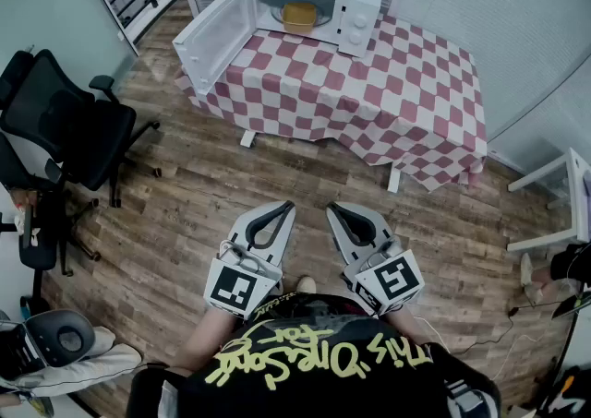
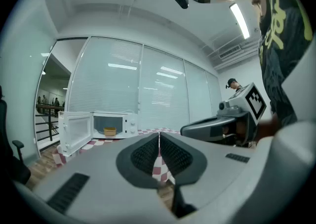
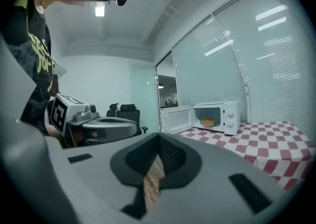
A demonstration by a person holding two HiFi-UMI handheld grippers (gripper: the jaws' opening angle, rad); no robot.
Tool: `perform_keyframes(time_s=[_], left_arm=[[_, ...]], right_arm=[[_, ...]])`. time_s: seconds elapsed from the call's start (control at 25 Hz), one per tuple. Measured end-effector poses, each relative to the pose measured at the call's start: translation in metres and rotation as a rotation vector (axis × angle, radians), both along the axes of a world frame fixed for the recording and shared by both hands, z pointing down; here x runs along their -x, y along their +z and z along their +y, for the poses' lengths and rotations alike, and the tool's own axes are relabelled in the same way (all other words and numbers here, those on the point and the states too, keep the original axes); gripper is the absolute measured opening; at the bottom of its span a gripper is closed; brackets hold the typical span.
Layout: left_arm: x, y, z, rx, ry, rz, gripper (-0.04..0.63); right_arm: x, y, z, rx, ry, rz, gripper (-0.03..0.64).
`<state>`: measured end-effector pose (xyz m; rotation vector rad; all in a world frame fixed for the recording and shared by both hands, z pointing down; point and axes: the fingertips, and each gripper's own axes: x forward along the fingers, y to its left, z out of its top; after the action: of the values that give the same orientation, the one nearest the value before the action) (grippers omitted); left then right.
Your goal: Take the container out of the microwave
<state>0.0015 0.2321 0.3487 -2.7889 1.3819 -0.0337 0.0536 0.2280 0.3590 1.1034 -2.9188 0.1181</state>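
Close under the head camera, the left gripper [image 1: 288, 207] has its jaws pressed together on nothing. The right gripper [image 1: 331, 209] beside it is the same, and both sit level over the floor [image 1: 185, 222], well apart from the table [image 1: 416, 102]. On the table, the door [image 1: 214, 36] hangs wide to the left of the microwave [image 1: 355, 1], and the container [image 1: 299, 16] sits inside the cavity. The step now is probably the approach: walk up, part the jaws before reaching in, stay right of the door, pinch the rim and draw it straight out.
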Motion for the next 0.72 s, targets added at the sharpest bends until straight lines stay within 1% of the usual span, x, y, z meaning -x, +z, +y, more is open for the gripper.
perform_keyframes(time_s=[0.36,0.56,0.72], left_arm=[[0.0036,0.0009,-0.0008,-0.008,0.0,-0.009,0.012],[0.0041,0.0001,-0.0026,-0.007,0.009,-0.002,0.012],[0.0055,0.0003,-0.0044,-0.007,0.008,0.003,0.012]], right_arm=[[0.0042,-0.0014,-0.0012,-0.01,-0.003,0.009,0.009],[0.0069,-0.0032,-0.0014,-0.014,0.003,0.014,0.009],[0.0054,0.0026,-0.0021,0.014,0.014,0.016,0.009]])
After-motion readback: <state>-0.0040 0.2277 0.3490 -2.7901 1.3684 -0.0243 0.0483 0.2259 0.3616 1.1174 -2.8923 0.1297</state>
